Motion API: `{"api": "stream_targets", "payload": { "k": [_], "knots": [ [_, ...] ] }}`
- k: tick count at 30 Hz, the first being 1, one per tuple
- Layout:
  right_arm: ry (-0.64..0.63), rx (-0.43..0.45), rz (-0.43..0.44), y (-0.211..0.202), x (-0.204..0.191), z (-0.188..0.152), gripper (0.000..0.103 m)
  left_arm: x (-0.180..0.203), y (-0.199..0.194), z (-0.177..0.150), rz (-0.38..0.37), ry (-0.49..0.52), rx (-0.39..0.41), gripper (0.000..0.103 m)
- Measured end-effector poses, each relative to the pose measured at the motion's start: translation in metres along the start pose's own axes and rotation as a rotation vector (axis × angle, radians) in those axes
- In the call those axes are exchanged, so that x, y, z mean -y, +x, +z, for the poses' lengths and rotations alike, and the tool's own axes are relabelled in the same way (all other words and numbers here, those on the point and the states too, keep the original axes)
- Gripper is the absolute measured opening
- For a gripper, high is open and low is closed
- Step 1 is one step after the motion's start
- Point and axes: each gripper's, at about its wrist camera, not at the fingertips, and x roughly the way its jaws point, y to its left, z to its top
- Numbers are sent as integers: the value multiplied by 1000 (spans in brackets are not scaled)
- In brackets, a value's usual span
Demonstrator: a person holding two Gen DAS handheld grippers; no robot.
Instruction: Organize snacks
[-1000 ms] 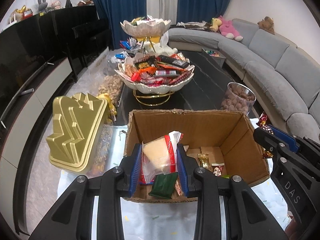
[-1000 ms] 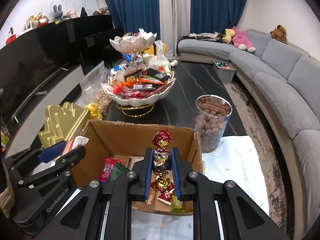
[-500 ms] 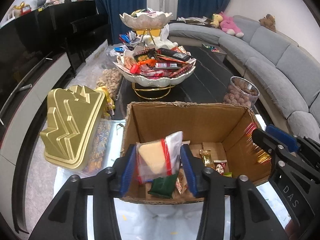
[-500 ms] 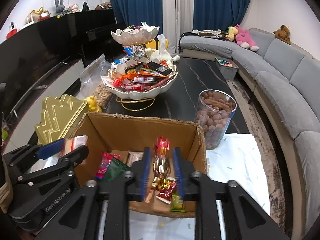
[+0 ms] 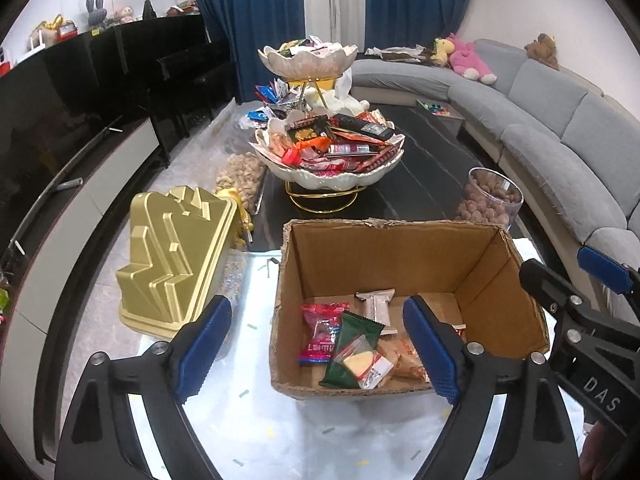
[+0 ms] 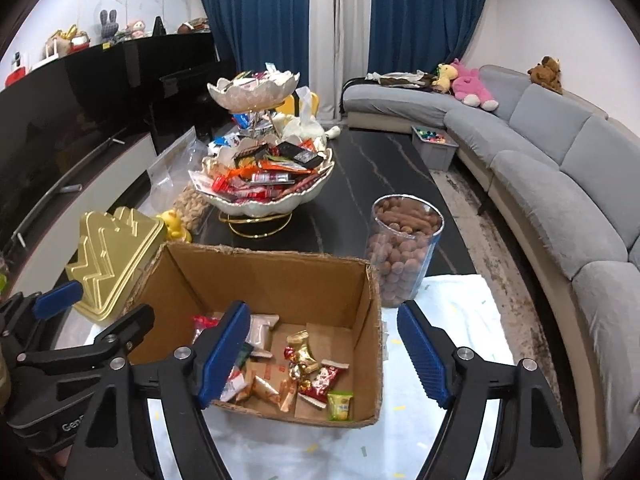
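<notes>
Left wrist view: the cardboard box point(image 5: 384, 248) is the landmark. The left gripper point(image 5: 316, 344) hangs over its near left corner, jaws spread wide and opening, nothing between the pads. On the box floor below lie the clear bag with a yellow snack point(image 5: 362, 362), a dark green packet point(image 5: 352, 344), a pink packet point(image 5: 322, 334) and a white bar point(image 5: 374, 300). Only this view shows the bag plainly. Left of the box stands a gold stepped lid point(image 5: 176, 256); behind it, a two-tier snack bowl point(image 5: 330, 160). A second ago the left pads clamped the bag; now it lies released in the box.

Right wrist view: the right gripper point(image 6: 322, 354) hovers over the box's point(image 6: 260, 276) near right part, jaws opening, empty. This view alone shows the foil-wrapped candy point(image 6: 298, 354) on the box floor, beside a yellow-green sweet point(image 6: 340, 404), and the full jar of brown snacks point(image 6: 404, 248) right of the box. Earlier the candy stood pinched upright between the pads.
</notes>
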Motion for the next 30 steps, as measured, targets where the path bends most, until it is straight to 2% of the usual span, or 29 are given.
{"api": "stream_targets", "payload": {
  "k": [11, 20, 27, 30],
  "knots": [
    [-5, 45, -4, -35, 0, -1, 77, -3, -32, -7, 19, -2, 31, 89],
    [-18, 78, 0, -72, -1, -9, 77, -3, -72, -13, 41, 19, 91, 90],
    [-12, 93, -3, -98, 5, -19, 77, 0, -103, -25, 48, 29, 131, 100],
    [-12, 104, -6, -110, 9, -25, 83, 3, -114, -31, 56, 35, 133, 102]
  ]
}}
